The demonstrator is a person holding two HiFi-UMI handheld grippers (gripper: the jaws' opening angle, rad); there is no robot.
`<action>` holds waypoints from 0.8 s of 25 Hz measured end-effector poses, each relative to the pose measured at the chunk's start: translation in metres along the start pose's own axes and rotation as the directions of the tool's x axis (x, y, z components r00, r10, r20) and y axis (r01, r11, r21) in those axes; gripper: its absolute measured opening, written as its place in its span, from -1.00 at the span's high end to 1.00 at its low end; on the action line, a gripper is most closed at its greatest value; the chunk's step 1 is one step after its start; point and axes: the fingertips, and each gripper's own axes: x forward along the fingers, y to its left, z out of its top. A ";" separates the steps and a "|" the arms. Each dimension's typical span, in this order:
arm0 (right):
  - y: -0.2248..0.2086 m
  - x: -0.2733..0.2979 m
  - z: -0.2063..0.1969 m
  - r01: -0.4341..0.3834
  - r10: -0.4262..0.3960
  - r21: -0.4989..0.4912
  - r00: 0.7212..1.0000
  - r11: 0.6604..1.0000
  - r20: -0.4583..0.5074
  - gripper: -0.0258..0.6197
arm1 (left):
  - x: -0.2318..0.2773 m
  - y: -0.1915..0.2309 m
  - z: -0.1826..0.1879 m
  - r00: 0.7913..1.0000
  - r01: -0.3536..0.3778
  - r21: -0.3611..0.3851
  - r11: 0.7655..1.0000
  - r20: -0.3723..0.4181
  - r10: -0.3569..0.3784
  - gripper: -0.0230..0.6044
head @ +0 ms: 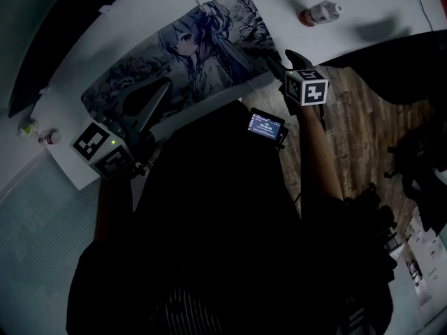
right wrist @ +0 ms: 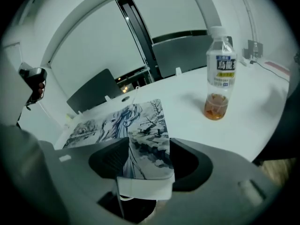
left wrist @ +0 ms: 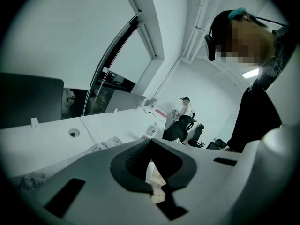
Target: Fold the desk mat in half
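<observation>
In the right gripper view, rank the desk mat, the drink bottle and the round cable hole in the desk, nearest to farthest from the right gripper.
1. Desk mat: its near edge lies between the open jaws.
2. Drink bottle: standing on the desk, off to the right.
3. Cable hole: beyond the mat's far edge, left of centre.

Mat [head: 178, 51] lies on desk [head: 363, 5], bottle [head: 320, 12] to its right.

No text legible anywhere.
Bottle [right wrist: 220, 71] on bench: white label, blue print, too blurred to read.
Small screen [head: 265, 124]: glowing lines, too small to read.
Left marker cube [head: 101, 147], right marker cube [head: 307, 87]: black-white square codes, no letters.
</observation>
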 end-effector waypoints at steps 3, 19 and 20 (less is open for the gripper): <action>-0.001 0.021 -0.012 0.019 -0.021 -0.042 0.997 0.999 -0.068 0.03 | -0.008 0.011 -0.003 0.999 -0.034 -0.025 0.999 0.011 0.034 0.90; 0.007 0.067 -0.052 0.077 -0.166 -0.296 0.943 0.952 -0.288 0.37 | -0.025 0.018 -0.019 0.994 -0.102 -0.076 0.992 0.041 0.105 0.90; 0.010 0.068 -0.055 0.057 -0.153 -0.306 0.942 0.950 -0.299 0.49 | -0.025 0.015 -0.021 0.993 -0.106 -0.077 0.991 0.043 0.109 0.90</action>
